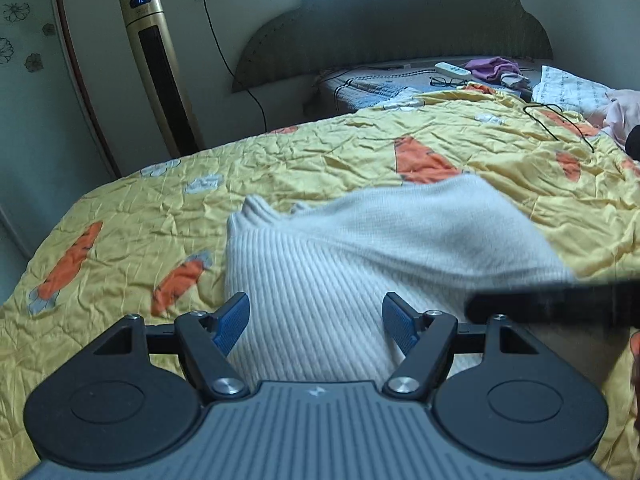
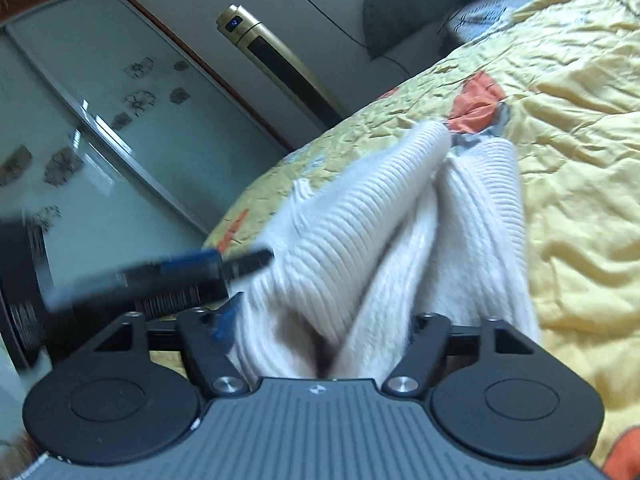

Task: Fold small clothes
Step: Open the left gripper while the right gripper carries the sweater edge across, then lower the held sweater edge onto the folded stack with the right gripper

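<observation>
A white ribbed knit sweater (image 1: pixel 320 264) lies partly folded on the yellow quilt with orange carrot prints (image 1: pixel 320 148). My left gripper (image 1: pixel 316 322) is open, its blue pads apart on either side of the sweater's ribbed part. The right gripper shows as a dark blurred bar (image 1: pixel 560 304) at the sweater's right edge. In the right wrist view the sweater (image 2: pixel 360 240) is bunched in folds between the fingers of my right gripper (image 2: pixel 324 332), whose jaws stand wide with cloth filling the gap. The blurred left gripper (image 2: pixel 160 276) is at the left.
A gold tower heater (image 1: pixel 160 72) and a glass sliding door (image 2: pixel 100 120) stand beyond the bed's left edge. Near the grey headboard (image 1: pixel 400 28) lie glasses (image 1: pixel 446 81), a white remote (image 1: pixel 452 69), purple cloth (image 1: pixel 492 67) and a black cord (image 1: pixel 560 124).
</observation>
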A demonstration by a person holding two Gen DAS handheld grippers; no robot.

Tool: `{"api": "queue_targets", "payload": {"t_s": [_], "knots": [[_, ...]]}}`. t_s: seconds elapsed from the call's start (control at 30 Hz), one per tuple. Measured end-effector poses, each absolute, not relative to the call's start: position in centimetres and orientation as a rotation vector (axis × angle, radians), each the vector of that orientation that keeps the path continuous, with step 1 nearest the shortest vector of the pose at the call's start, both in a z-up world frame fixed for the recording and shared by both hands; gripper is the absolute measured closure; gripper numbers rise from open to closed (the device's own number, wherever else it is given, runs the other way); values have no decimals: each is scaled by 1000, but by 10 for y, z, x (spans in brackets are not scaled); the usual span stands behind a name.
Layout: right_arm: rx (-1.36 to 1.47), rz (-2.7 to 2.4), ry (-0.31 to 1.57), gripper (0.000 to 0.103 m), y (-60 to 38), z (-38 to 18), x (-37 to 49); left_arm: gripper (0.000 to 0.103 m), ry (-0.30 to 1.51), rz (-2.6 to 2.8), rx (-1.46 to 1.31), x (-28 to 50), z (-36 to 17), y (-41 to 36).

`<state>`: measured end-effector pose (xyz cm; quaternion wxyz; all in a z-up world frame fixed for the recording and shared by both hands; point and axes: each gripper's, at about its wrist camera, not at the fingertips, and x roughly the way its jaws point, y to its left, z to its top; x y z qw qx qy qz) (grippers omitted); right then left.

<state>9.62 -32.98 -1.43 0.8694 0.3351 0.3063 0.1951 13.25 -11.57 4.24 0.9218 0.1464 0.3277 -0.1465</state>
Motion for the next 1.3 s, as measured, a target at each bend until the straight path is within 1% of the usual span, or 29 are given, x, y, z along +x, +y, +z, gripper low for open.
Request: {"api": "queue_targets", "payload": {"t_s": [0.13,0.17,0.2,0.23,0.3,0.33,0.47,0.5,0.57,0.63,0.73,0.77,0.8,0.83,0.87,0.9,0.97,1.03,1.07,1.1,1.13,1.2,1.27,1.3], "knots": [[738,422,668,22,-338,-8,120,30,641,-294,331,122,40,-119],[753,441,685,22,-338,-10,126,30,638,-290,334,122,40,-121],[762,444,696,25,-339,-11,131,30,640,-290,331,123,41,-123],[765,422,708,43,-340,-13,134,30,644,-294,321,124,42,-124],[745,350,753,72,-342,-20,137,30,645,-309,297,123,45,-125],[759,350,746,74,-345,-21,135,30,637,-313,291,121,47,-126],[690,324,643,76,-351,1,109,29,617,-332,296,116,49,-132],[662,321,616,76,-352,8,102,24,618,-337,297,116,47,-133],[615,304,580,76,-355,14,92,22,631,-337,293,117,41,-134],[604,271,597,76,-362,6,94,22,657,-341,280,118,32,-135],[663,258,671,77,-374,-24,105,22,633,-330,298,113,28,-137],[684,264,667,77,-376,-29,104,22,631,-330,300,112,28,-138],[705,265,657,76,-377,-30,102,22,634,-330,298,113,29,-137],[717,261,653,72,-378,-28,100,22,638,-329,293,114,29,-137],[719,257,653,66,-377,-25,99,22,641,-328,287,114,29,-136],[712,254,655,65,-376,-22,97,22,644,-327,281,115,29,-135],[678,257,650,56,-372,-14,90,22,646,-325,272,114,30,-133],[630,263,650,55,-368,-11,81,22,644,-325,272,113,29,-133],[596,250,662,60,-365,-10,78,21,642,-323,275,113,28,-134],[551,235,673,60,-362,-11,77,21,640,-321,279,112,28,-135],[518,222,679,63,-361,-11,76,21,638,-319,281,111,28,-136],[529,212,681,65,-364,-11,76,21,643,-322,275,110,29,-135],[508,203,676,65,-363,-9,75,21,645,-329,266,109,32,-132],[486,195,671,63,-361,-6,73,21,637,-329,260,110,35,-127]]}}
